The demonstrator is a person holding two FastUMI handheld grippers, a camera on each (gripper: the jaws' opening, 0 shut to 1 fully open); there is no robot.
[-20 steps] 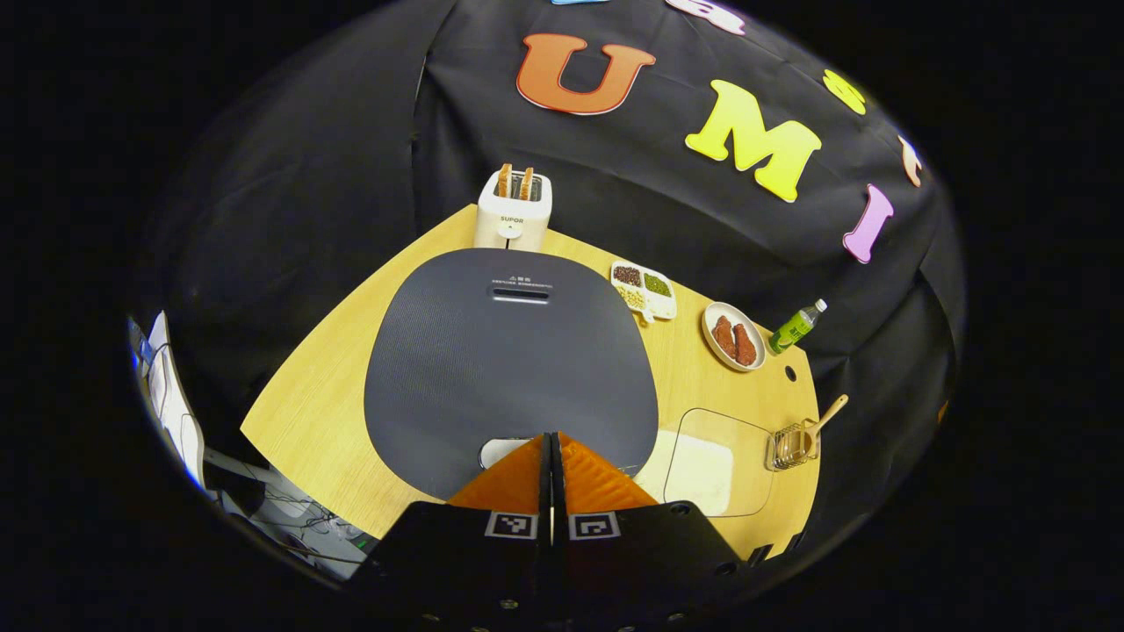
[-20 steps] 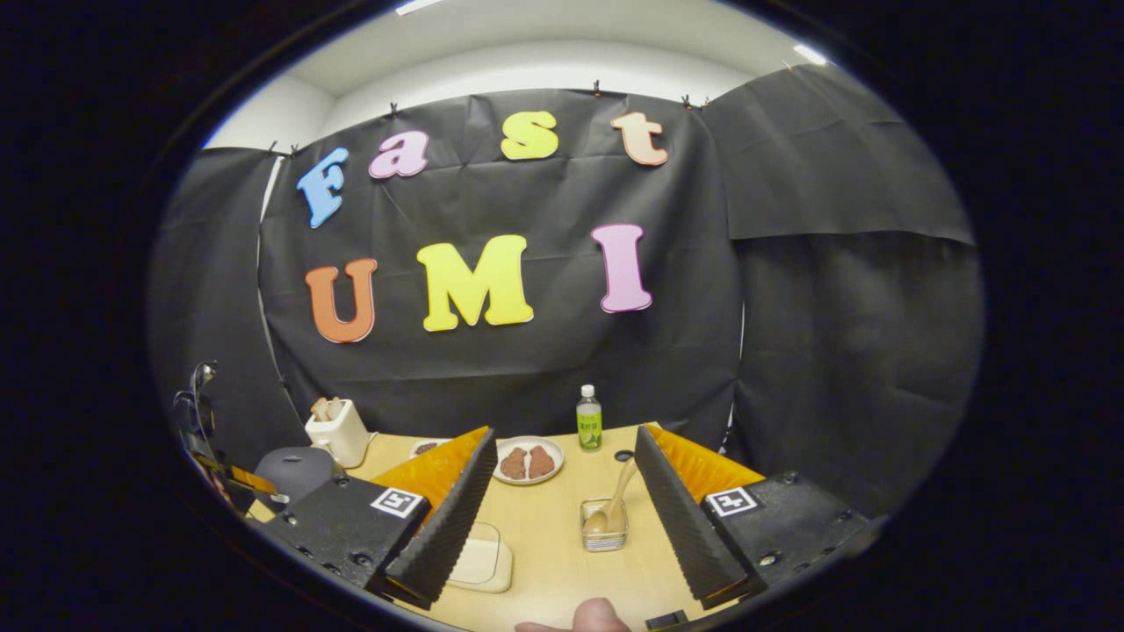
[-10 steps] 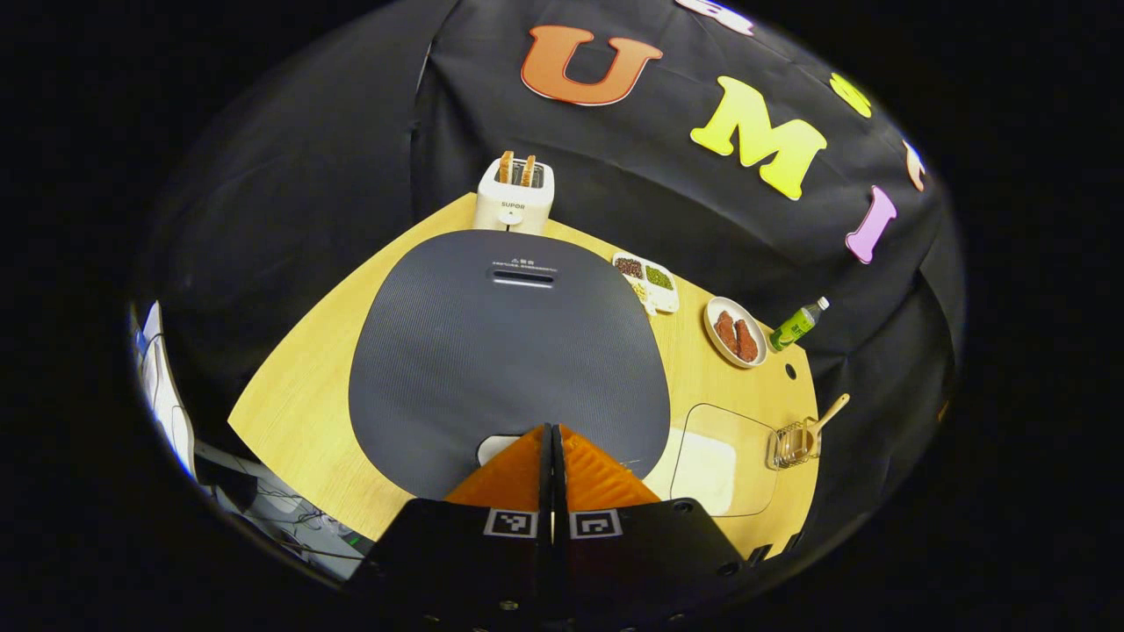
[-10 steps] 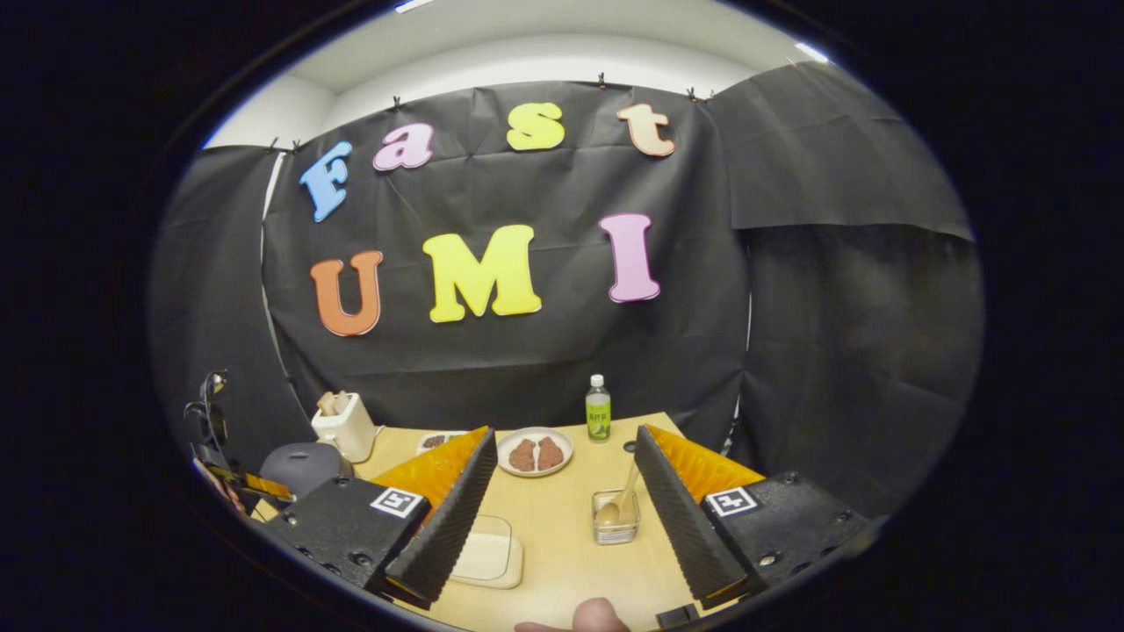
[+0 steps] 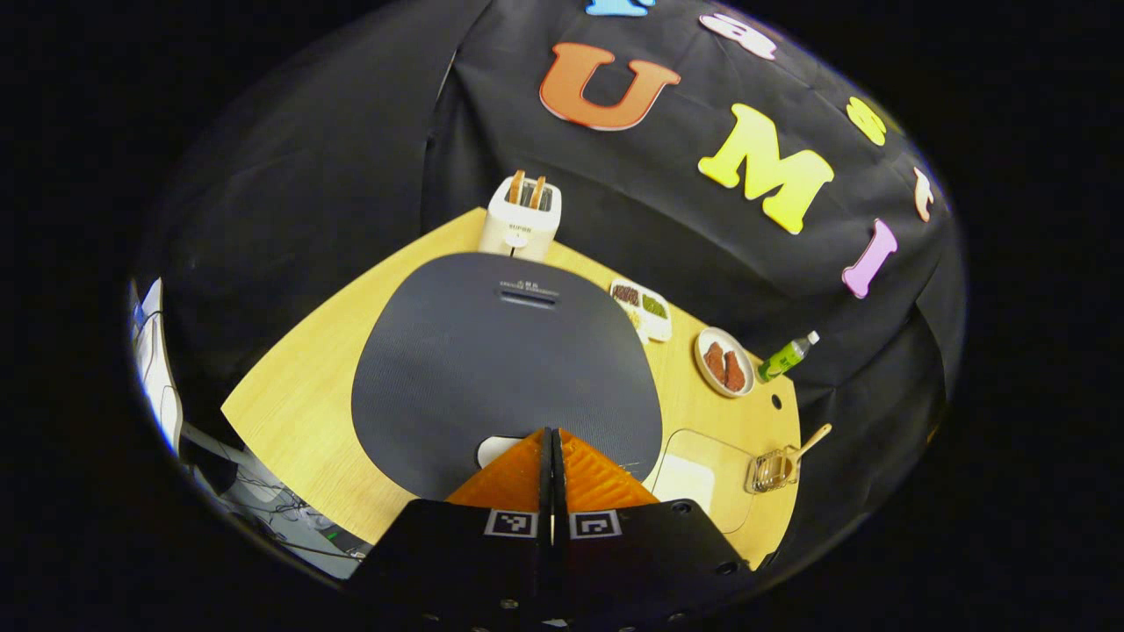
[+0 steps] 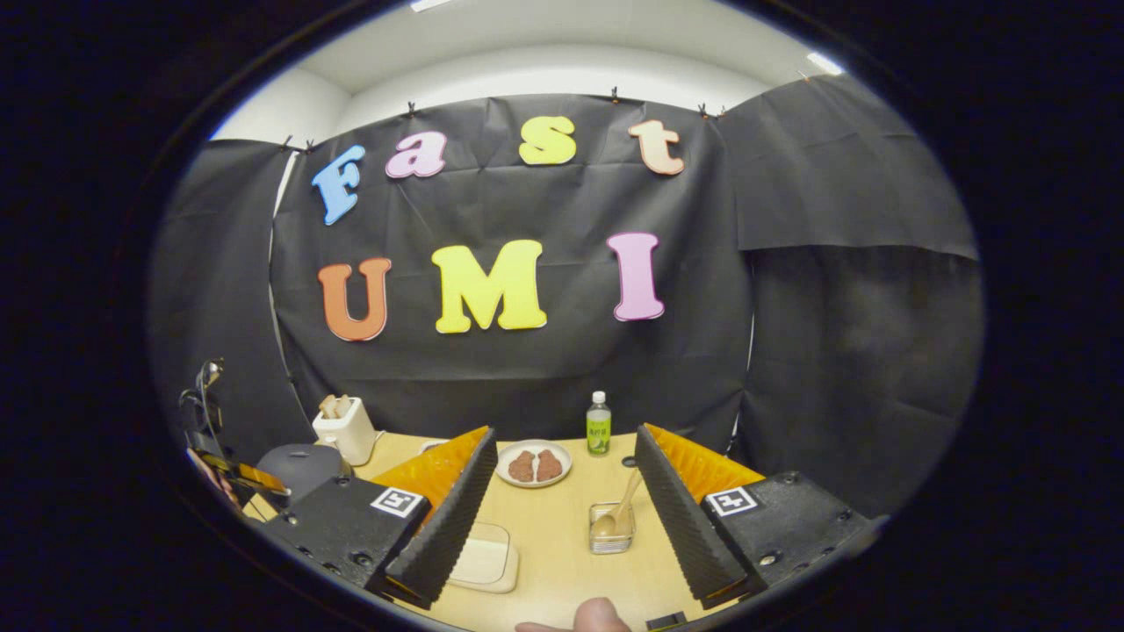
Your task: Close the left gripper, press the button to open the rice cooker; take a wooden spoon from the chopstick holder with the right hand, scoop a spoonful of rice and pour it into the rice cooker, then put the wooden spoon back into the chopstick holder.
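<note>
Hovering over the dark grey domed rice cooker [image 5: 505, 369], the left gripper [image 5: 551, 436] is kept closed, slightly retreated; right gripper [image 6: 562, 491] is held open, empty.

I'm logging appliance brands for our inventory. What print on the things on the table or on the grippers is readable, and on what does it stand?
Toaster: front print, too small to read.
Rice cooker: lid print, too blurred to read.
Bottle: green label, too small to read.
Left gripper: square coded markers, no words.
</note>
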